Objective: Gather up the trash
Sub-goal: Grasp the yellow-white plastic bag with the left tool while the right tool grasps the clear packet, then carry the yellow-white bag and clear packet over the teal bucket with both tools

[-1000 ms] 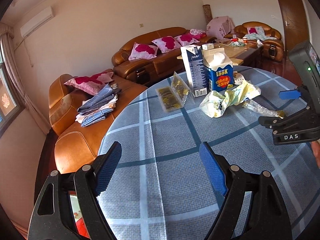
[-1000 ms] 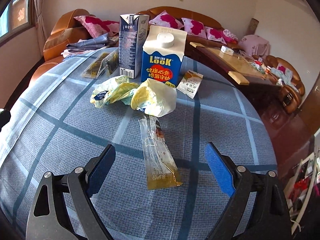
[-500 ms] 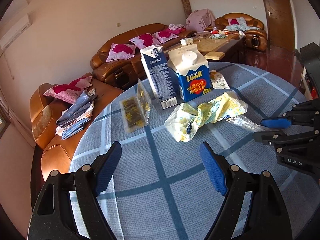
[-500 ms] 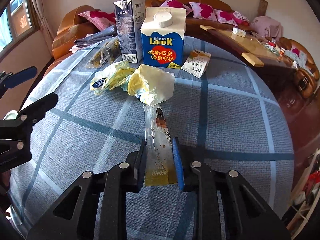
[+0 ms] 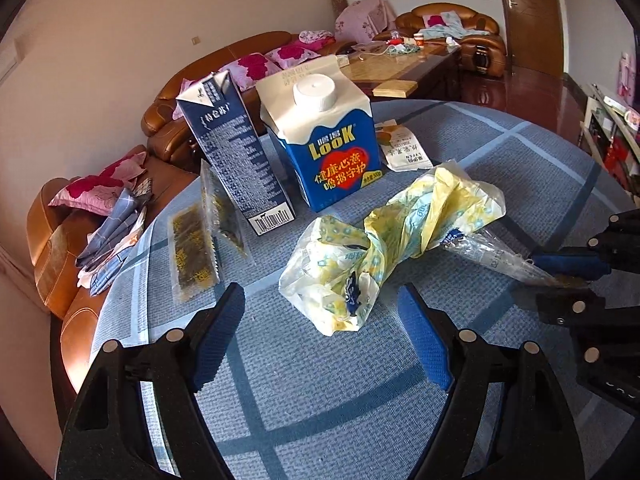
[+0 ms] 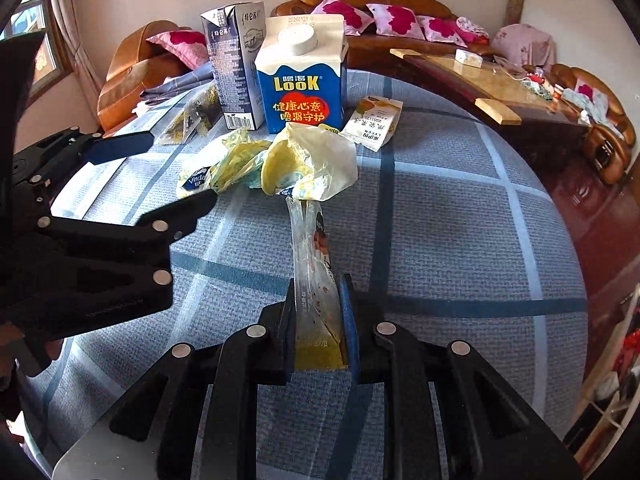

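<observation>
Grip confirmed: right gripper [image 6: 318, 330], open a second earlier, had clamped the near end of the clear wrapper [image 6: 312, 264], whose far end lay tucked under the crumpled yellow bag [image 5: 384, 248] at table [image 6: 460, 240] centre. Left gripper [image 5: 320, 344] had advanced, jaws wide, straddling that bag's near side, not touching. First trash piece looked secured; bag likely next.

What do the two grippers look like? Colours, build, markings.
Both match. The left gripper and the right gripper have matte black linkage arms with round silver rivets at the joints, ending in flat blue pads with ribbed faces. No cables or sleeves show. Faint embossed lettering sits on each black body but is unreadable here.
</observation>
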A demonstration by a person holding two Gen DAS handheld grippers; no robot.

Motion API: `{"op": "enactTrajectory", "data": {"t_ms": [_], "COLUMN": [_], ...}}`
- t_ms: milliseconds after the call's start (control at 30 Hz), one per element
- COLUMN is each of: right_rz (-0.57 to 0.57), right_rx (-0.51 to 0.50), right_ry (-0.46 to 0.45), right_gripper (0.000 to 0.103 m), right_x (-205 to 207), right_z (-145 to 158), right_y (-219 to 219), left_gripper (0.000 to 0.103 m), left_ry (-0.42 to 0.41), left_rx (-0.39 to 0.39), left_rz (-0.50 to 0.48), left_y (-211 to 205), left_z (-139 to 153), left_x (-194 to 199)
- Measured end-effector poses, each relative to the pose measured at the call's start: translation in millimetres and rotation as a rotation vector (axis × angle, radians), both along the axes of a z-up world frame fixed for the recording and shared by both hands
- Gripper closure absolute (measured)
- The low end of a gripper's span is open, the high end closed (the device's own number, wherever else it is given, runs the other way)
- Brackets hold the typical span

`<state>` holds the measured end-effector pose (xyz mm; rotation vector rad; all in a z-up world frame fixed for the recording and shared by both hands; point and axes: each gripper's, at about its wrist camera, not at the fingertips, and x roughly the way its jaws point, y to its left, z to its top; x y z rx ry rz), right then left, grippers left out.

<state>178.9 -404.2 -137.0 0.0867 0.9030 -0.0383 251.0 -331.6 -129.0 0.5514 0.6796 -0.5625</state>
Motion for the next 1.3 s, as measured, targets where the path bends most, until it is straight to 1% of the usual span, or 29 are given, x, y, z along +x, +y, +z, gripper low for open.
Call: {"op": "enactTrajectory", "data": {"t_ms": [33,67,100,133,167,200,300,367,400,433,567,633,767,933,1133,1300], "right_rz": [0.001,0.001,0.002,0.002,0.005,0.006,0.008,0.017,0.023,0.028,0.04,0.053,0.109,0.185,0.267,0.332], "right_rx": [0.001,0.001,-0.001,-0.003,-0.003,-0.003,-0.001,0.002,-0.003,-0.005,-0.005,-0.003,-0.006,0.007,0.04,0.04], "right_ry": [0.0,-0.001,-0.001,-0.001,-0.003,-0.007,-0.033,-0.043,-0.044,-0.043,-0.048,-0.059,-0.098,-0.148,-0.212,-0.23], "right_gripper": [0.082,0.082,0.082,0.082,0.083,0.083,0.086,0.091,0.092,0.096,0.096,0.096,0.096,0.096,0.096,0.096], "right_x": [-0.1,-0.4,-0.4,-0.8,-0.9,-1.6,-6.4,-9.2,-10.8,-11.5,-13.2,-15.2,-18.4,-19.0,-17.2,-11.7], "right_z": [-0.5,-0.4,-0.4,-0.2,0.1,0.8,5.5,8.0,8.6,8.6,10.5,15.3,30.8,42.0,45.7,46.9], "right_y": [0.3,0.3,0.4,0.8,1.1,1.3,3.0,7.2,10.4,13.2,25.1,33.8,60.7,101.0,147.6,181.4], "left_gripper": [0.041,0.055,0.064,0.071,0.081,0.083,0.087,0.088,0.088,0.088,0.088,0.088,0.088,0.088,0.088,0.088], "left_ry": [0.03,0.056,0.068,0.079,0.086,0.087,0.076,0.069,0.062,0.054,0.048,0.03,0.02,-0.015,-0.052,-0.066], "left_rx": [0.007,0.006,0.0,-0.003,-0.005,-0.013,-0.036,-0.053,-0.064,-0.072,-0.099,-0.099,-0.136,-0.17,-0.176,-0.174], "left_rz": [-0.006,-0.013,-0.018,-0.022,-0.023,-0.024,-0.016,0.008,0.026,0.043,0.112,0.158,0.242,0.343,0.429,0.482], "left_y": [-2.1,-3.2,-3.5,-3.2,-2.0,-0.2,13.0,27.3,36.9,46.7,85.3,105.2,145.0,191.3,232.8,259.1], "left_z": [-4.2,-7.2,-8.0,-8.1,-7.5,-5.2,4.6,11.3,15.4,19.3,29.3,32.8,40.4,50.6,55.9,53.8], "left_x": [3.6,6.1,7.2,7.5,6.9,5.6,-1.0,-5.2,-7.9,-11.2,-24.0,-33.0,-48.8,-68.4,-92.9,-108.3]}}
